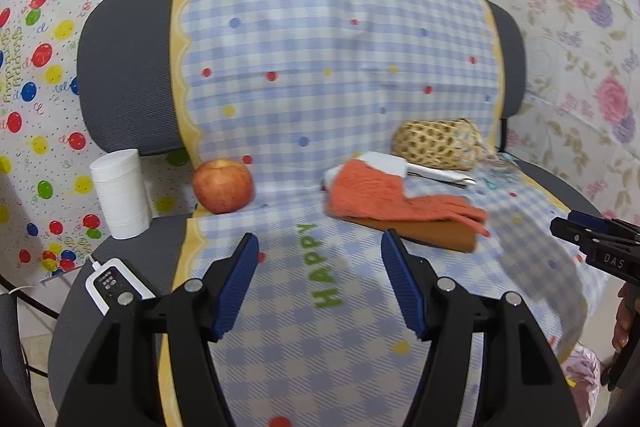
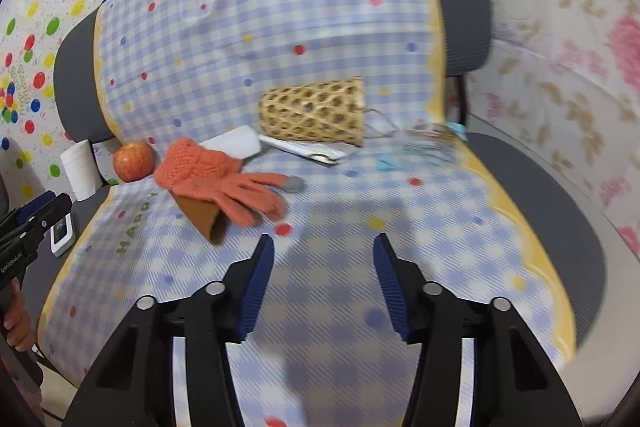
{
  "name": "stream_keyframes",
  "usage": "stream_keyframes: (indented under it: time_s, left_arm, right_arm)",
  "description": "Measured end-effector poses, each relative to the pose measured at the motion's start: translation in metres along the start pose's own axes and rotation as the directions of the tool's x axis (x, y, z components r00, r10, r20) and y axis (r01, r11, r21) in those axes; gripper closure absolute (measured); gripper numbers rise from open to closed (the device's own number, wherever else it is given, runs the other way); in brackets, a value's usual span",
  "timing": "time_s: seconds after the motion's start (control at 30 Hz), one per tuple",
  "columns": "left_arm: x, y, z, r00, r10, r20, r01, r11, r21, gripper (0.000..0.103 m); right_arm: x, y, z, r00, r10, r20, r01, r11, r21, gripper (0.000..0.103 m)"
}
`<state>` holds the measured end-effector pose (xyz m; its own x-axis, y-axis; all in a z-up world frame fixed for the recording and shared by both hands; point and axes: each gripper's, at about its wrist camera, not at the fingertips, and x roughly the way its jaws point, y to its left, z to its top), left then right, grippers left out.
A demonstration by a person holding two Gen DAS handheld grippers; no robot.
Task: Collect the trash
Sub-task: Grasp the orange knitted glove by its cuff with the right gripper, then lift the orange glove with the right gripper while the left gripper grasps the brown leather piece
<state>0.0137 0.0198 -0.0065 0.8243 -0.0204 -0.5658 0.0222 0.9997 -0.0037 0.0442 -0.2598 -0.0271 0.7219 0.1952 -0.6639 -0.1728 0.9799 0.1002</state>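
both tools released: left tool (image 1: pixel 320 255), right tool (image 2: pixel 324 255), above the checked cloth (image 2: pixel 360 195).

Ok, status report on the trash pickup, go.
Left gripper open, empty. Right gripper open, empty. Crumpled wrapper untouched at seat's far edge. Path clear; orange glove off to side.

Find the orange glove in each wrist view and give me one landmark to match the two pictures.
Left wrist view: the glove lies right of centre on the checked cloth, draped over a brown block, its fingers pointing right.
Right wrist view: the glove lies left of centre, just beyond the left fingertip of the tool.
Shared landmark: the apple, left of the glove in both views.
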Motion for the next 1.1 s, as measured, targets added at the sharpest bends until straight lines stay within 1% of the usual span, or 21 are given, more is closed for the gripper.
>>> stream_keyframes:
  time_s: [0.07, 0.17, 0.33, 0.47, 0.5, 0.53, 0.57, 0.6, 0.67, 0.77, 0.87, 0.97, 1.03, 1.07, 1.1]
  left_arm:
    - [0.006, 0.005, 0.003, 1.0, 0.011, -0.004, -0.011, 1.0, -0.004, 0.041]
    - [0.016, 0.009, 0.007, 1.0, 0.025, -0.011, -0.025, 1.0, -0.006, 0.041]
    - [0.04, 0.016, 0.013, 0.999, 0.04, -0.037, -0.041, 0.999, -0.024, 0.041]
    - [0.054, 0.019, 0.012, 0.997, 0.033, -0.064, -0.035, 0.999, -0.033, 0.041]
    - [0.055, 0.018, 0.011, 0.997, 0.029, -0.068, -0.031, 0.999, -0.033, 0.041]
    - [0.055, 0.018, 0.009, 0.997, 0.025, -0.071, -0.027, 0.999, -0.031, 0.041]
    - [0.055, 0.018, 0.008, 0.997, 0.024, -0.073, -0.027, 0.999, -0.03, 0.041]
    - [0.055, 0.017, 0.006, 0.997, 0.023, -0.076, -0.025, 0.999, -0.028, 0.041]
    - [0.055, 0.018, 0.003, 0.996, 0.018, -0.082, -0.021, 0.999, -0.032, 0.041]
    - [0.052, 0.019, 0.0, 0.996, 0.011, -0.086, -0.015, 0.999, -0.04, 0.041]
    - [0.046, 0.018, -0.004, 0.996, 0.001, -0.086, -0.005, 0.999, -0.042, 0.041]
    - [0.038, 0.016, -0.011, 0.996, -0.005, -0.084, 0.002, 0.999, -0.032, 0.041]
    - [0.034, 0.018, -0.014, 0.996, -0.01, -0.085, 0.007, 0.999, -0.035, 0.041]
    - [0.033, 0.019, -0.016, 0.996, -0.013, -0.086, 0.01, 0.999, -0.036, 0.041]
    - [0.031, 0.019, -0.018, 0.996, -0.017, -0.087, 0.014, 0.999, -0.037, 0.041]
  right_arm:
    - [0.011, 0.007, 0.008, 1.0, 0.023, -0.006, -0.023, 1.0, -0.011, 0.058]
    - [0.033, 0.019, 0.021, 0.998, 0.059, -0.022, -0.06, 0.998, -0.031, 0.059]
    - [0.066, 0.035, 0.037, 0.995, 0.089, -0.052, -0.092, 0.994, -0.058, 0.059]
    - [0.094, 0.036, 0.045, 0.989, 0.11, -0.099, -0.114, 0.993, -0.032, 0.059]
    - [0.101, 0.034, 0.046, 0.987, 0.114, -0.113, -0.116, 0.993, -0.017, 0.06]
    - [0.107, 0.031, 0.045, 0.983, 0.127, -0.132, -0.127, 0.992, 0.004, 0.07]
    - [0.111, 0.028, 0.042, 0.976, 0.154, -0.156, -0.151, 0.988, 0.028, 0.085]
    - [0.113, 0.028, 0.041, 0.971, 0.165, -0.172, -0.161, 0.986, 0.039, 0.092]
    - [0.11, 0.031, 0.034, 0.969, 0.172, -0.178, -0.17, 0.985, 0.029, 0.095]
    - [0.098, 0.042, 0.026, 0.967, 0.179, -0.181, -0.183, 0.983, -0.004, 0.095]
    - [0.084, 0.055, 0.016, 0.956, 0.228, -0.187, -0.23, 0.973, 0.011, 0.095]
    - [0.073, 0.075, 0.005, 0.931, 0.302, -0.206, -0.304, 0.952, 0.021, 0.096]
    - [0.07, 0.087, 0.002, 0.918, 0.333, -0.214, -0.337, 0.941, 0.018, 0.096]
    - [0.066, 0.092, 0.001, 0.917, 0.341, -0.205, -0.346, 0.938, 0.011, 0.096]
    - [0.06, 0.097, 0.002, 0.922, 0.341, -0.186, -0.347, 0.938, -0.002, 0.096]
